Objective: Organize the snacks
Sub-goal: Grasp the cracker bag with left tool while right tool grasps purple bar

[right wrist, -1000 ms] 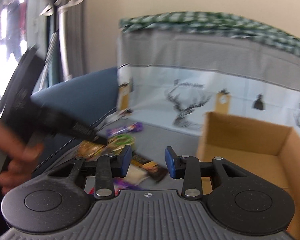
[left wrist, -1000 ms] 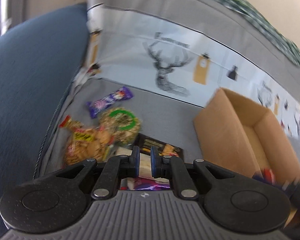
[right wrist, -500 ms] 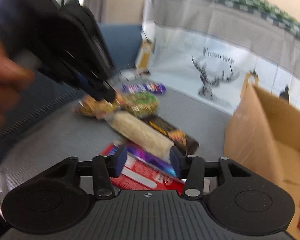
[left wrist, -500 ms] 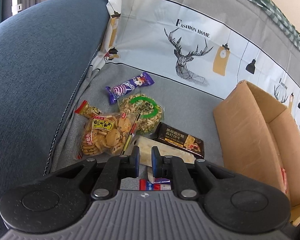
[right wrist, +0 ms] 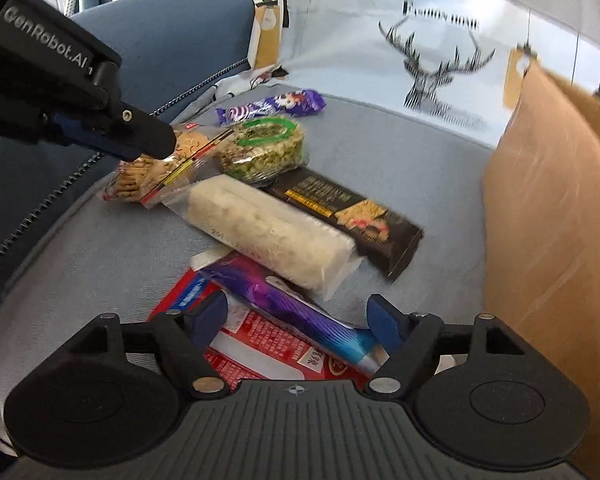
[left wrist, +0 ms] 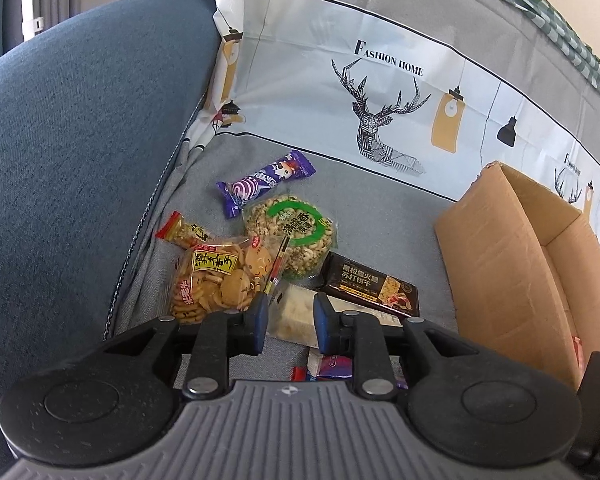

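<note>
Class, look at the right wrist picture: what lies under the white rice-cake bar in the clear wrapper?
The white rice-cake bar overlaps the purple wrapper and the black cracker pack's edge. The rest beneath it is hidden.

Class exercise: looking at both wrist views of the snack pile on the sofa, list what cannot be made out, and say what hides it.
- Left wrist view: the cardboard box interior, hidden by its near wall.
- Left wrist view: the red packet, mostly covered by the left gripper.
- Right wrist view: the black cracker pack print, motion-blurred.
- Right wrist view: whether the right gripper touches the purple wrapper between its open jaws.
</note>
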A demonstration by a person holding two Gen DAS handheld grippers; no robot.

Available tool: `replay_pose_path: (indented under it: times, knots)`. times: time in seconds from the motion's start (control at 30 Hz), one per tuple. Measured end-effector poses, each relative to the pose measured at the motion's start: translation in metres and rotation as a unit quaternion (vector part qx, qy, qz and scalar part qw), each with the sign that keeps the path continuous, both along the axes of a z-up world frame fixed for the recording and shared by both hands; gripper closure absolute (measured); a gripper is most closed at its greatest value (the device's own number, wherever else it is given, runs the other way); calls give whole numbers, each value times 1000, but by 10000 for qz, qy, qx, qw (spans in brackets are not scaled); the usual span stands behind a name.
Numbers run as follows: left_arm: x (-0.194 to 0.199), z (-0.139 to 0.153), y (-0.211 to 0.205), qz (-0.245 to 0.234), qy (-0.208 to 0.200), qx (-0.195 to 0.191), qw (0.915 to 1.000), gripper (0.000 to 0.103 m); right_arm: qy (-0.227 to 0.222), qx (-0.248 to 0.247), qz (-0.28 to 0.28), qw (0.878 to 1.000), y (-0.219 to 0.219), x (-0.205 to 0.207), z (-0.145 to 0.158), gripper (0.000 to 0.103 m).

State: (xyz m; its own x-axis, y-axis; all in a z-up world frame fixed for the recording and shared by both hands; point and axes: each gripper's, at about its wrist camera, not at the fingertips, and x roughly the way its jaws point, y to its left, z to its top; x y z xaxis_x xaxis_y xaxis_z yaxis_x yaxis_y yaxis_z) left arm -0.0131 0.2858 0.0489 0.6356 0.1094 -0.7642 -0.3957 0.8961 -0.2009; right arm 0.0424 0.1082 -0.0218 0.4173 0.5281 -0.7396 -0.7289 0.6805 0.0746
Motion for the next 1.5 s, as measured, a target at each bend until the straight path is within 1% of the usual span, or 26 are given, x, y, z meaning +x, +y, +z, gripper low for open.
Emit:
replay_pose_path:
  times: [0.03, 0.07, 0.17, 0.2, 0.23, 0.33, 0.4, 0.43, 0.47, 0.53, 0.57, 0.63, 0.67, 0.73, 0.8, 0.87, 0.93, 1.0, 1.1, 1.13, 1.2, 1.27, 1.33, 1.43, 1.5]
  knots:
    - [0, 0, 0, 8, 7, 19, 10000, 76, 68, 25, 81, 9999, 0, -1, 0, 32]
    - [-1, 0, 0, 20, 10, 37, 10000, 76, 151, 53, 181, 9997, 0, -3, 1, 34]
    - [-3, 0, 0, 51, 25, 75, 10000, 76, 631, 190, 508, 9965, -3, -9, 2, 39]
    - [-4, 0, 1, 61, 28, 82, 9999, 76, 707, 224, 573, 9956, -5, -11, 2, 41]
    - [-5, -1, 1, 73, 29, 83, 9999, 76, 743, 237, 617, 9950, -4, -12, 2, 42]
    - [-6, -1, 3, 115, 55, 84, 9999, 76, 874, 319, 749, 9928, -8, -17, 2, 54]
    - [-6, -2, 4, 146, 79, 71, 9998, 76, 828, 317, 794, 9929, -9, -21, 3, 60]
    - [-6, -3, 4, 164, 84, 64, 9998, 76, 788, 316, 809, 9931, -9, -23, 4, 64]
    - [-5, -3, 5, 193, 85, 67, 9998, 76, 730, 313, 780, 9938, -10, -23, 4, 84]
    - [-4, -3, 7, 314, 79, 76, 9994, 76, 739, 417, 676, 9941, -13, -22, 7, 87]
    - [-4, -3, 8, 385, 76, 64, 9992, 74, 694, 440, 616, 9947, -15, -21, 9, 88]
    - [-1, -3, 11, 509, 59, 30, 9987, 55, 493, 405, 586, 9962, -21, -25, 15, 88]
    - [2, -4, 12, 552, 58, 35, 9985, 51, 414, 366, 590, 9967, -23, -27, 17, 88]
    - [8, -5, 12, 603, 100, 128, 9980, 32, 362, 245, 574, 9974, -24, -30, 19, 88]
    - [17, -7, 11, 635, 182, 277, 9974, 19, 330, 36, 586, 9977, -24, -32, 16, 87]
    - [28, -11, 11, 624, 273, 439, 9967, 18, 351, -115, 617, 9974, -22, -32, 12, 85]
    - [38, -17, 13, 678, 428, 639, 9947, 13, 371, -120, 579, 9976, -22, -30, 10, 84]
    - [46, -26, 14, 698, 610, 773, 9927, 13, 430, -102, 547, 9975, -22, -27, 8, 83]
    - [59, -41, 14, 607, 920, 915, 9897, 11, 511, -142, 515, 9973, -20, -24, 3, 83]
    - [62, -45, 15, 608, 979, 930, 9890, 11, 505, -141, 513, 9973, -18, -23, 2, 83]
    - [63, -49, 20, 705, 910, 786, 9902, 12, 490, -134, 531, 9973, -16, -22, 2, 83]
    - [62, -52, 25, 821, 891, 641, 9906, 18, 494, -112, 526, 9973, -15, -21, 0, 83]
    - [62, -53, 27, 881, 918, 643, 9898, 33, 480, -104, 537, 9974, -15, -22, 0, 83]
    - [56, -50, 31, 958, 824, 540, 9905, 35, 425, -97, 556, 9975, -16, -24, 1, 84]
    - [53, -46, 30, 1006, 764, 579, 9903, 36, 401, -82, 546, 9977, -17, -26, 1, 86]
